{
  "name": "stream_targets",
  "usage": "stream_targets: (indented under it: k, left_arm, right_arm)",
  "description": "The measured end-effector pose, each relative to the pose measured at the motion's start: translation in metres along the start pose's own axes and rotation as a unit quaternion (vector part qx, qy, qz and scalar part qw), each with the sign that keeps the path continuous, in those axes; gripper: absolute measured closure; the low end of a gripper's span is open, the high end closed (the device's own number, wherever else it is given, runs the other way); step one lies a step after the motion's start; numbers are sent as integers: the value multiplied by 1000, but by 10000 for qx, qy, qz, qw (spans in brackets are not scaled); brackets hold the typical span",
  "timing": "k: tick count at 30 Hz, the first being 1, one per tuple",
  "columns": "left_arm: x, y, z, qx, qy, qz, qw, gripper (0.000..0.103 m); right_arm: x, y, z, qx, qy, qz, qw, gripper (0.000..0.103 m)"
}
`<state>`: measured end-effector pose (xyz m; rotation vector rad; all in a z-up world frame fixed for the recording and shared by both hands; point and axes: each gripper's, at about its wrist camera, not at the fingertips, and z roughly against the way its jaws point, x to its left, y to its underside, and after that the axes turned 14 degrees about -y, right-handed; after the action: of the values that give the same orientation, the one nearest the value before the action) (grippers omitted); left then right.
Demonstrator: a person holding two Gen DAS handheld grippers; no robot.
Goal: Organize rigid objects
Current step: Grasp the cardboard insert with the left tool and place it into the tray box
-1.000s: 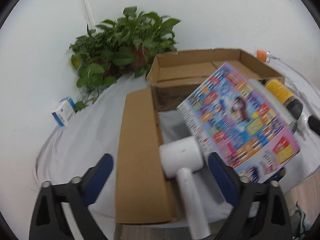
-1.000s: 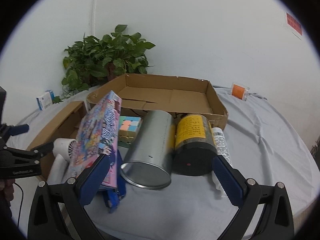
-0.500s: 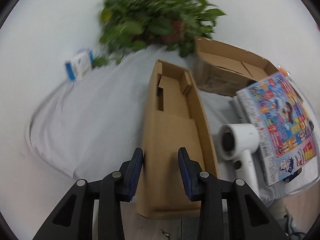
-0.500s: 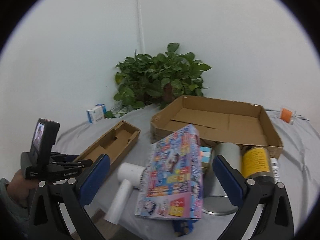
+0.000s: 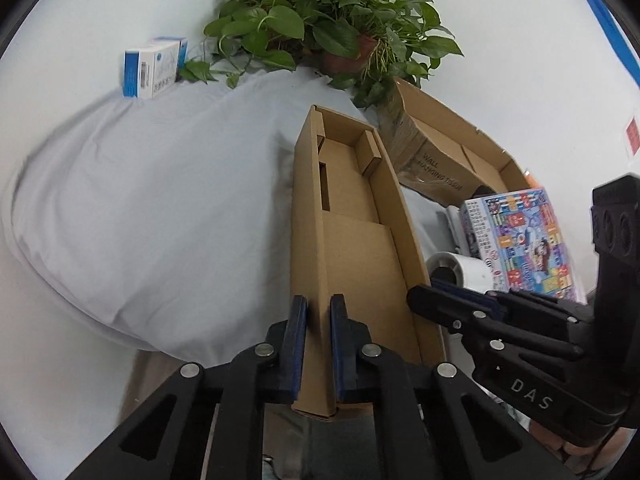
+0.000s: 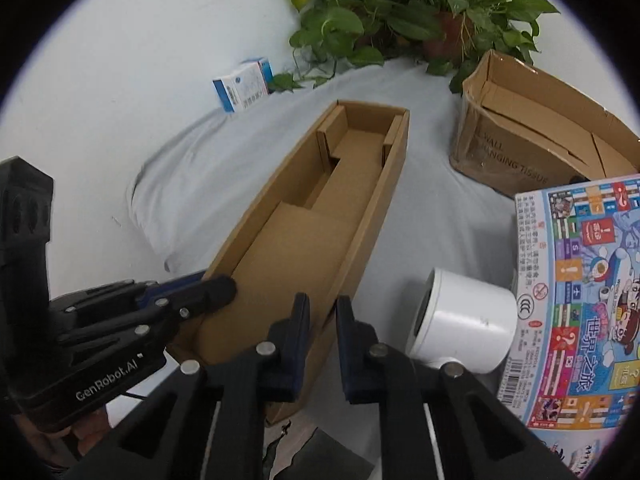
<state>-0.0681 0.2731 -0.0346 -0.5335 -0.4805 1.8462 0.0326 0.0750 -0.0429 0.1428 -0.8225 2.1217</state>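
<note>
A long narrow open cardboard box (image 5: 352, 248) (image 6: 312, 224) lies on the grey-clothed table, its near end over the table's edge. My left gripper (image 5: 318, 312) is shut on the box's left wall at the near end. My right gripper (image 6: 322, 312) is shut on the box's right wall at the near end; it also shows in the left wrist view (image 5: 452, 300). A white hair dryer (image 6: 464, 320) (image 5: 460, 270) lies just right of the box. A colourful board-game box (image 6: 584, 292) (image 5: 524, 236) leans beside it.
A wide open cardboard box marked "WALL HANGING TISSUE" (image 6: 532, 136) (image 5: 444, 156) stands behind on the right. A potted plant (image 5: 332, 20) (image 6: 404, 12) and a small blue-white carton (image 5: 150, 66) (image 6: 244, 88) stand at the back by the wall.
Both grippers swung left from the cluttered objects to the long box and closed: the left from wide open to shut on its left wall, the right onto its right wall.
</note>
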Motion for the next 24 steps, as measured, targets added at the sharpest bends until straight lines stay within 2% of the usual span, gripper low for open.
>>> stream_targets:
  k: [3, 6, 8, 11, 13, 15, 18, 22, 24]
  left_arm:
    - [-13, -10, 21, -202, 43, -186, 9996, 96]
    - [-44, -34, 58, -719, 56, -510, 9961, 96]
    - [-65, -61, 83, -1206, 150, -679, 9903, 96]
    - [-103, -104, 100, -1714, 374, -1088, 9785, 96]
    - [-128, -131, 94, -1809, 477, -1356, 9729, 96]
    - [-154, -163, 73, -1695, 659, -1581, 9705, 96]
    - [-186, -209, 26, -1267, 882, -1611, 9748, 96]
    - [-208, -249, -39, -751, 614, -1659, 9814, 96]
    - [-212, -260, -77, -404, 389, -1661, 9845, 96]
  right_arm:
    - [4, -7, 27, -405, -86, 18, 9991, 91]
    - [10, -20, 74, -1108, 40, 206, 9936, 91]
    - [8, -35, 100, -1520, 128, 276, 9879, 91]
    - [-10, -57, 141, -2051, 321, 168, 9781, 91]
    - [-28, -73, 155, -2261, 469, 6, 9730, 91]
    - [-53, -94, 166, -2384, 617, -187, 9690, 91]
    - [-99, -129, 161, -2208, 686, -640, 9708, 91]
    - [-164, -162, 118, -1565, 616, -1374, 9761, 92]
    - [-197, -174, 80, -1067, 469, -1759, 9775, 92]
